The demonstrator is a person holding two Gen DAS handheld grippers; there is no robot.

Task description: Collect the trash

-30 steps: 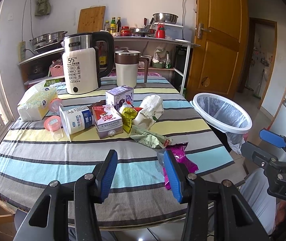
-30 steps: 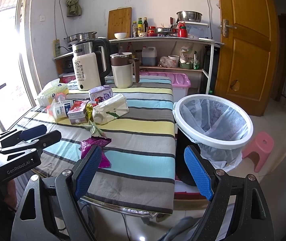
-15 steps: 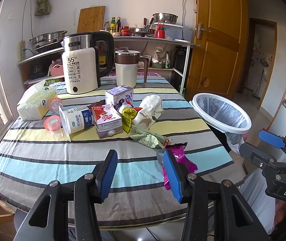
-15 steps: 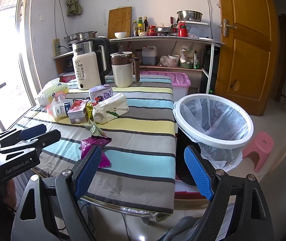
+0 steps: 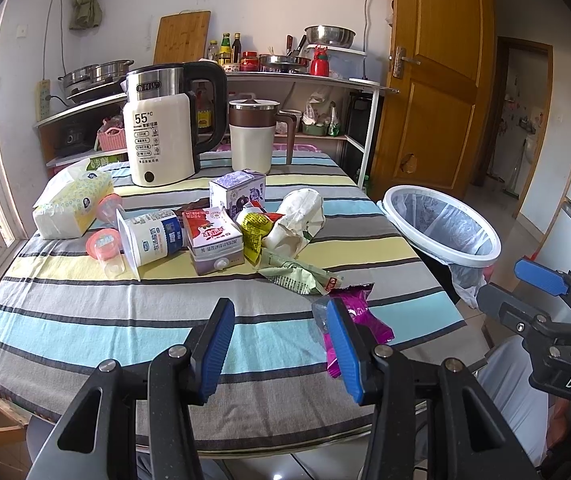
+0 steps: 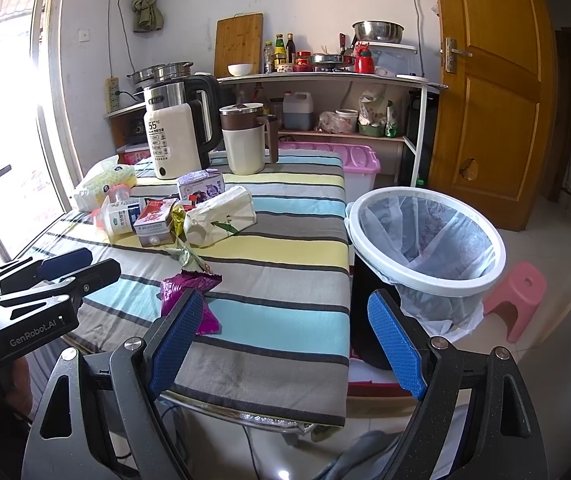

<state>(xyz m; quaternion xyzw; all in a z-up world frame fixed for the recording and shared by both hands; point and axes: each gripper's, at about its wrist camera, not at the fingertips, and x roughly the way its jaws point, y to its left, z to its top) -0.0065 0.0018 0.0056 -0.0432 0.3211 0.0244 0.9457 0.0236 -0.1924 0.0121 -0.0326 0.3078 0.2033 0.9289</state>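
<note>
Kettle (image 5: 161,140) reads "55°C", left gripper (image 6: 45,280) "GenRobot.AI", right gripper (image 5: 541,320) "DAS"

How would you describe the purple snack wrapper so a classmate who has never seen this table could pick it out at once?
Start at the striped table beside the white-rimmed bin. From the litter pile at its middle, come toward the near edge. The purple snack wrapper lies apart, nearest of all, flat, shiny magenta, unlike the green wrapper behind it.

A: Striped tablecloth (image 5: 85,320) on the desk: grey, pale yellow, light blue, thin black lines. Magenta snack wrapper (image 5: 359,320), green wrapper (image 5: 297,274).

B: Red and white milk carton (image 5: 213,236), purple carton (image 5: 237,192). White-rimmed trash bin (image 6: 425,240), pink stool (image 6: 519,300). Blue pads on black tongs, left (image 5: 277,350) and right (image 6: 285,348).
</note>
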